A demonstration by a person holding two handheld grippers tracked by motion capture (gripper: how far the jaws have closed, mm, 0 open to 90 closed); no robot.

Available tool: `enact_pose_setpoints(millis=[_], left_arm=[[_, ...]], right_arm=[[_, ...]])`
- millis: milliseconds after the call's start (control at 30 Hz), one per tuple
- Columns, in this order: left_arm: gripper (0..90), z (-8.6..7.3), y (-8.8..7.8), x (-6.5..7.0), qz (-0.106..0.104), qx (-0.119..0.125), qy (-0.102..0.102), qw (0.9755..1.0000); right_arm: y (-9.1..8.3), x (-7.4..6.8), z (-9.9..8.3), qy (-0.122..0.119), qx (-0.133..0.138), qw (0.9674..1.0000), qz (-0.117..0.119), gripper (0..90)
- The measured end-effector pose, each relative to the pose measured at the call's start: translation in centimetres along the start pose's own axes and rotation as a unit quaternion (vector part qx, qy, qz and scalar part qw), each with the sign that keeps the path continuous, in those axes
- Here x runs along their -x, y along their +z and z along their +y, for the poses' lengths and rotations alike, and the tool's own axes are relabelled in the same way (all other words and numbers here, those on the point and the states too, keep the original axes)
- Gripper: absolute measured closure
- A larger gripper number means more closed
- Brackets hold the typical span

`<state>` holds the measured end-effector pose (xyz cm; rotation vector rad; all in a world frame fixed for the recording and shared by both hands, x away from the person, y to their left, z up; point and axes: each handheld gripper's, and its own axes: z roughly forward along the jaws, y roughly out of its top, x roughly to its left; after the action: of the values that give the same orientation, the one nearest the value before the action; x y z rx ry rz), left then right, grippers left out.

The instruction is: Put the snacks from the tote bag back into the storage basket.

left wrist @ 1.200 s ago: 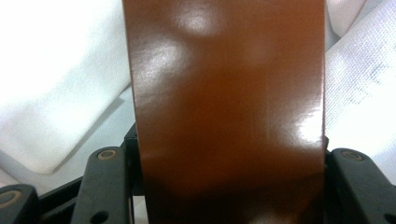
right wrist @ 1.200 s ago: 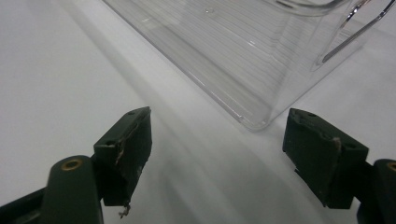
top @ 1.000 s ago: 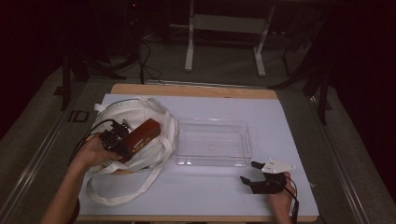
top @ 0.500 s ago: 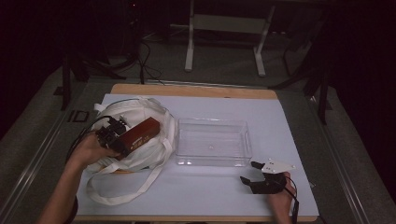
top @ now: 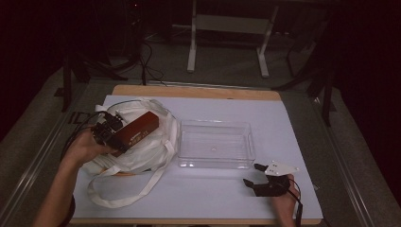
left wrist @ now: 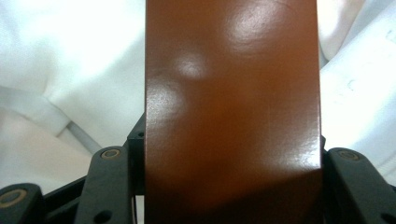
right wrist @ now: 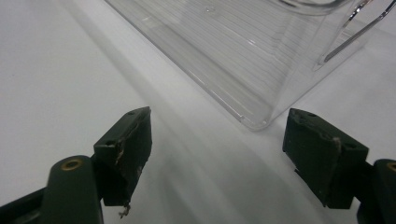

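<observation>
Above the white bag [top: 142, 146], the brown box [top: 137, 130] clamped in the left claw [top: 124, 138] has been lifted slightly; up close, its glossy face is seen. The right claw [right wrist: 217, 154], jaws apart, has stayed beside the clear tray [top: 215, 163] on the desk [top: 203, 194]

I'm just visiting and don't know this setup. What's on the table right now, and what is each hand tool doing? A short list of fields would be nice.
surface: white table cover
left gripper: shut on a brown box, held over the white tote bag
grip detail: brown box sits between the jaws, white fabric behind it
right gripper: open, holds nothing, low at the near right of the table
clear plastic tray: empty, mid-table, right beside the bag
right gripper view: tray corner lies just ahead of the open jaws
</observation>
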<state>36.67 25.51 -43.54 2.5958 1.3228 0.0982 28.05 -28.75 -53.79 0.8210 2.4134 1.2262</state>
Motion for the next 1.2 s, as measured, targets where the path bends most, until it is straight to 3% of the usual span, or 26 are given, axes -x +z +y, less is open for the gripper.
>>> enact_pose_setpoints(millis=[567,1200], left_arm=[[43.9,-0.2,-2.4,-0.2,0.003,0.032,0.0,0.9995],[43.8,0.6,-5.1,1.1,0.005,0.062,0.029,0.9976]], right_arm=[[0.0,0.0,0.0,0.0,-0.001,1.0,0.0,23.9],[0.0,0.0,0.0,-0.001,-0.001,1.0,0.001,23.8]])
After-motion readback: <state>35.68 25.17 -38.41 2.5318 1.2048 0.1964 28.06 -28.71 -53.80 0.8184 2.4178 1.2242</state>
